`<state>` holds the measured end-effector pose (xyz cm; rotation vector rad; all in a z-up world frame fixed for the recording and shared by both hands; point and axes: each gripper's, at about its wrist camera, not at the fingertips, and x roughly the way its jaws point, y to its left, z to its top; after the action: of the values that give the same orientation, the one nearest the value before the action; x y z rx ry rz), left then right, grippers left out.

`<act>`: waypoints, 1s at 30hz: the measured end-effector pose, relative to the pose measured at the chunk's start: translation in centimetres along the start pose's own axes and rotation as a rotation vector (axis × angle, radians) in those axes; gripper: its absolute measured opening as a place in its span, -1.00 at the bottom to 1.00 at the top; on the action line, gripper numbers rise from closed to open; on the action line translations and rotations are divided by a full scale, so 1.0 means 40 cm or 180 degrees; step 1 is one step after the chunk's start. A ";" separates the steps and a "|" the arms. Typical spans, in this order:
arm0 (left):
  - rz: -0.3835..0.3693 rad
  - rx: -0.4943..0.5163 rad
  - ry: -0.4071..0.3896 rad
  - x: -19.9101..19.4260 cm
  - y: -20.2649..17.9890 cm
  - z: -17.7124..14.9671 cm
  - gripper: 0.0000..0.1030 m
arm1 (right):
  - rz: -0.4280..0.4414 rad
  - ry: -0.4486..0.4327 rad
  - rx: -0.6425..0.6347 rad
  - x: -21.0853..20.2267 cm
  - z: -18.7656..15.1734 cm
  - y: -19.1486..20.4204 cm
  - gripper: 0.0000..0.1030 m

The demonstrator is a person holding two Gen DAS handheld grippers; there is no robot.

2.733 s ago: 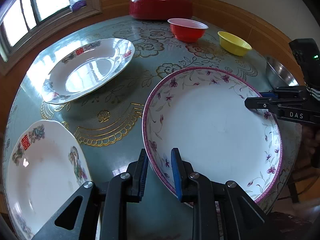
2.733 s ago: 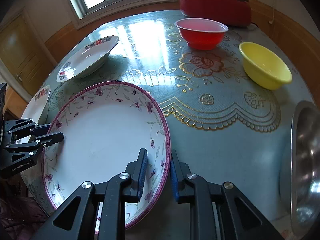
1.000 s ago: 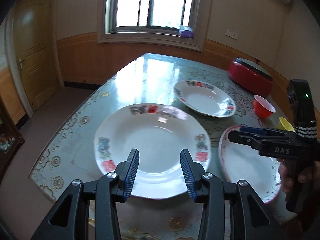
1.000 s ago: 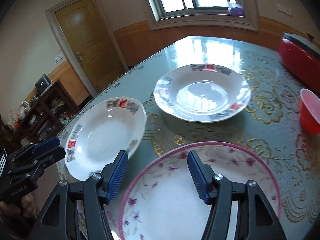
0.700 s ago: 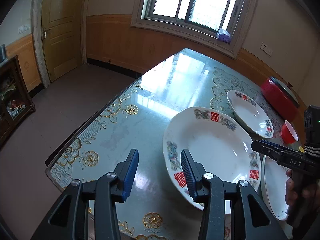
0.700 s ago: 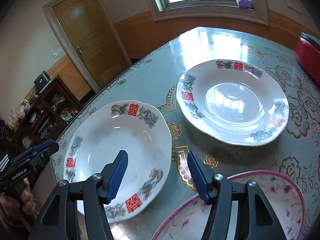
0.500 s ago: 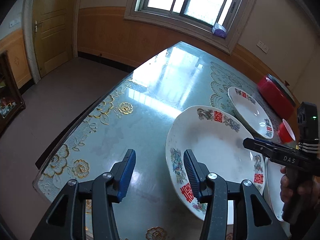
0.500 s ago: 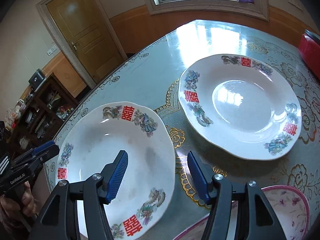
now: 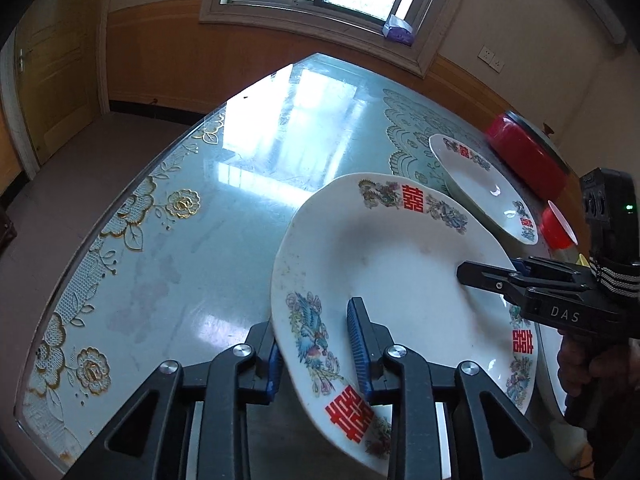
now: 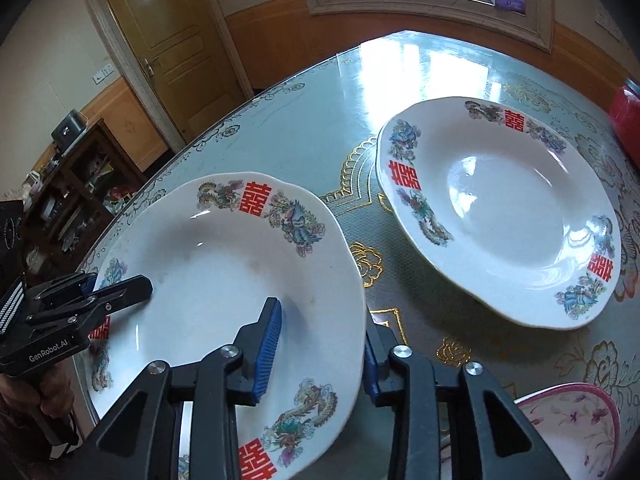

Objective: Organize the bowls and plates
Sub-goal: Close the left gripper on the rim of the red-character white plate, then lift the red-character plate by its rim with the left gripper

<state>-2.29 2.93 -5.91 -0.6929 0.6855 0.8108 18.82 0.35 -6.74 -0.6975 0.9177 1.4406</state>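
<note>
A white plate with red characters and bird patterns [image 9: 400, 272] [image 10: 224, 264] lies near the table's edge. My left gripper [image 9: 316, 344] is open, its jaws straddling the plate's near rim, one finger under, one above. My right gripper [image 10: 324, 344] is open and straddles the opposite rim; it shows in the left wrist view [image 9: 500, 276] over the plate. A second matching plate [image 10: 504, 208] [image 9: 484, 184] lies beyond. A pink-rimmed floral plate [image 10: 576, 412] sits at the lower right.
A red pot [image 9: 528, 156] and a red bowl [image 9: 558, 228] stand at the table's far right. The table's glass edge [image 9: 120, 216] runs along the left. A door [image 10: 176, 40] and a dark cabinet [image 10: 68, 184] stand off the table.
Both grippers left the floral plate, opened, and moved to the near red-character plate. Each now straddles a rim of it from opposite sides.
</note>
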 end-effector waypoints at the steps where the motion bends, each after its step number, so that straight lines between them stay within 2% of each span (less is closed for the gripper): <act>1: 0.0021 0.0011 -0.0011 0.000 -0.001 -0.002 -0.42 | -0.0024 0.0009 -0.0058 0.003 0.000 0.008 -0.20; 4: 0.0221 0.0143 -0.0039 -0.002 -0.025 -0.009 -0.32 | -0.0081 0.0035 -0.0207 0.015 0.000 0.036 -0.02; 6: 0.0359 0.0167 -0.0050 0.003 -0.043 -0.008 -0.29 | -0.0076 0.0035 -0.0283 0.020 0.001 0.046 0.03; 9: 0.0406 0.0115 -0.0063 0.001 -0.044 -0.011 -0.29 | -0.0066 0.0047 -0.0314 0.022 -0.003 0.048 -0.01; 13: 0.0466 0.0074 -0.0080 -0.004 -0.048 -0.016 -0.29 | -0.0008 0.0046 -0.0292 0.004 -0.006 0.028 -0.16; 15: 0.0487 0.0062 -0.0088 -0.004 -0.054 -0.019 -0.29 | 0.0018 0.0054 -0.0327 0.000 -0.006 0.023 -0.16; 19: 0.0548 0.0077 -0.0109 -0.010 -0.065 -0.022 -0.29 | 0.0045 0.0061 -0.0423 0.001 -0.003 0.028 0.00; 21: 0.0581 0.0071 -0.0116 -0.014 -0.068 -0.027 -0.29 | 0.0056 0.0057 -0.0449 0.000 -0.003 0.028 0.01; 30: 0.0766 0.0036 -0.0151 -0.029 -0.073 -0.037 -0.30 | 0.0112 0.0054 -0.0443 -0.003 -0.003 0.022 -0.17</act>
<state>-0.90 -0.13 -5.07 -0.5857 0.7387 1.0402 17.93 0.23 -6.56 -0.8012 0.8523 1.5426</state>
